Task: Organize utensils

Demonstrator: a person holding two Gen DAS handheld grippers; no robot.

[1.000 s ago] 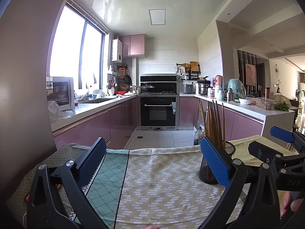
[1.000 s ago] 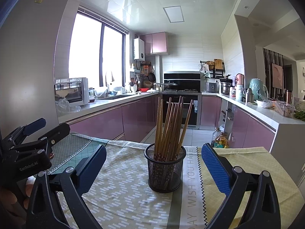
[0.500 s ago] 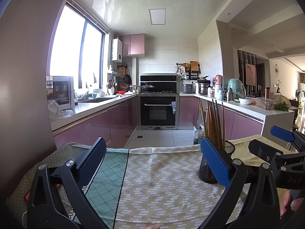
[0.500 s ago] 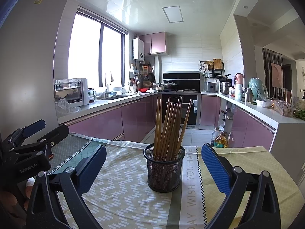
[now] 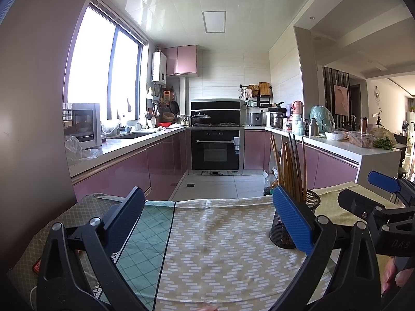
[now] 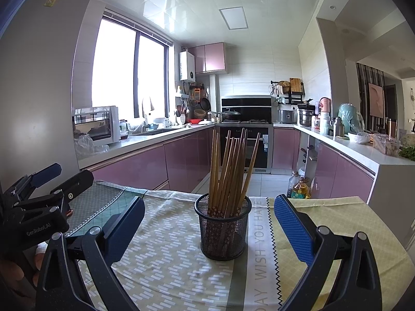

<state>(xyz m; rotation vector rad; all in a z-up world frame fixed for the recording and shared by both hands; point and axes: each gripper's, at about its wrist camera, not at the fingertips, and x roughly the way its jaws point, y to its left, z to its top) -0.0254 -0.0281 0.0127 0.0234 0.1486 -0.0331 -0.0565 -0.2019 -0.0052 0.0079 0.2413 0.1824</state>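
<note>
Two tools hover over a cloth-covered counter [image 6: 337, 215], both spread wide and holding nothing. Between the right tool's [image 6: 207, 223] fingers stands a black mesh holder [image 6: 223, 229] of upright wooden chopsticks [image 6: 230, 168]. Left tool [image 5: 207, 217] faces bare cloth beside it.

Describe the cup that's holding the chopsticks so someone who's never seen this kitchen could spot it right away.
Start at the table covered in patterned cloths, in front of the pink kitchen cabinets. Near its middle, beside the strip printed with words, stands a black wire-mesh cup. It is the only container on the table, and a bundle of brown chopsticks sticks up out of it.
</note>
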